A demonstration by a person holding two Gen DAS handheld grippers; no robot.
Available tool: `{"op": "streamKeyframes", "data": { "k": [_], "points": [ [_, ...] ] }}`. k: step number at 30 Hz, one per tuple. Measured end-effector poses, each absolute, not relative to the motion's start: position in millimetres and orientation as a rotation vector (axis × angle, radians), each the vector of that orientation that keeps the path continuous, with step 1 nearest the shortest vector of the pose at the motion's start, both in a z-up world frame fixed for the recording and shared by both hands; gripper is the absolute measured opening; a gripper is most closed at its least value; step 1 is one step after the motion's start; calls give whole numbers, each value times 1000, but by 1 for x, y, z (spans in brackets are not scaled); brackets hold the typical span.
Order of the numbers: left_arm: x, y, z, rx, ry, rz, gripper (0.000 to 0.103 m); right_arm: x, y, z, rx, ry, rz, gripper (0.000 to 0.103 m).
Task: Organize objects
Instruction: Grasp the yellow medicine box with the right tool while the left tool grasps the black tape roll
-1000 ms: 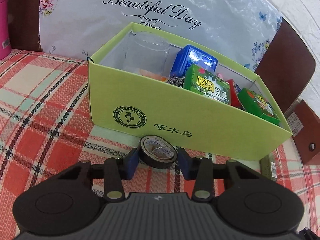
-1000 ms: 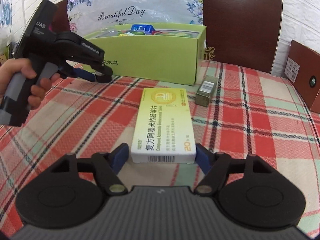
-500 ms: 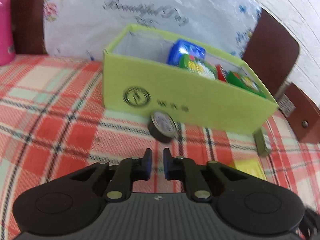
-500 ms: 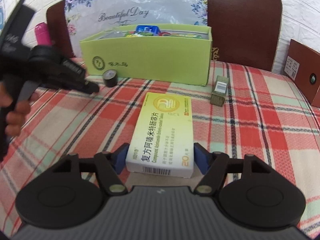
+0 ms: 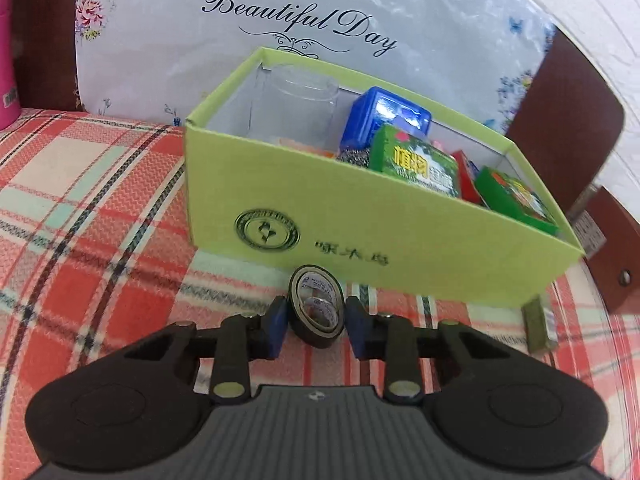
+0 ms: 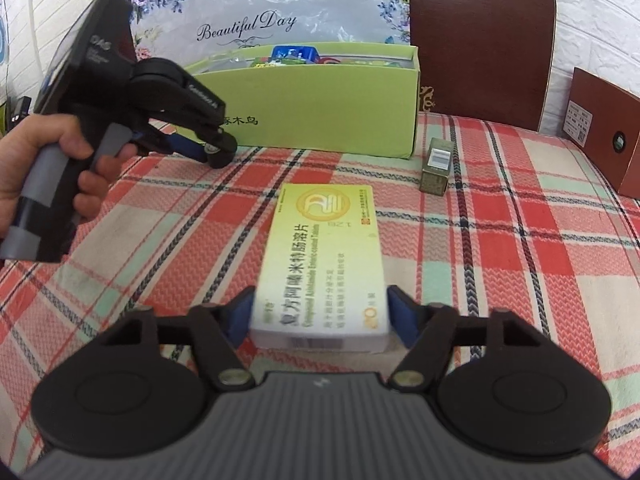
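A black tape roll (image 5: pixel 317 306) stands on edge on the plaid tablecloth, just in front of the green box (image 5: pixel 400 236). My left gripper (image 5: pixel 316 330) is open with its blue pads on either side of the roll, small gaps showing. The right wrist view shows that gripper (image 6: pixel 218 151) at the roll. My right gripper (image 6: pixel 320 316) is open around the near end of a yellow medicine box (image 6: pixel 324 260) lying flat on the cloth; contact is unclear. The green box (image 6: pixel 320 116) holds a clear cup (image 5: pixel 294 108), a blue case (image 5: pixel 386 120) and green packets (image 5: pixel 416 164).
A small olive box (image 6: pixel 438 165) lies right of the green box, also seen in the left wrist view (image 5: pixel 540 326). A brown chair back (image 6: pixel 480 40) and a floral bag (image 5: pixel 280 32) stand behind. A brown carton (image 6: pixel 604 124) stands at far right. A pink bottle (image 5: pixel 8 80) stands far left.
My left gripper, shut and drawn back from the roll half a second ago, has opened and moved forward around it. The roll now stands on edge. My right gripper stays around the medicine box.
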State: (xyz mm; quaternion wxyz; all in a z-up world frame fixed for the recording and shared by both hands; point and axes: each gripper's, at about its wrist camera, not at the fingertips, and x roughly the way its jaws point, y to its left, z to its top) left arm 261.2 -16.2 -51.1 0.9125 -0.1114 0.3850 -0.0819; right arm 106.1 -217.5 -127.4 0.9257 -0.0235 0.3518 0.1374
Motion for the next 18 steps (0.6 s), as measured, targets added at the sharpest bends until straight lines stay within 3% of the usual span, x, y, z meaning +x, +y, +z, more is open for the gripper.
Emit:
{"op": "streamKeyframes", "data": {
  "k": [14,15,16,17,18],
  "points": [
    [143,16,-52,-108,871,-262,35,46,-206,-114,-105,812,371,67],
    [139,17,-52,-95,874,-243,39,43,-204,-112,-117,806,370,70],
    [137,17,-53,-78,876,-216,55,43,-202,-111,-128,804,363,72],
    [136,17,-53,-61,876,-186,62,44,-199,-111,-136,799,352,72],
    [134,17,-53,-52,870,-170,62,46,-197,-110,-136,793,343,72]
  ]
}}
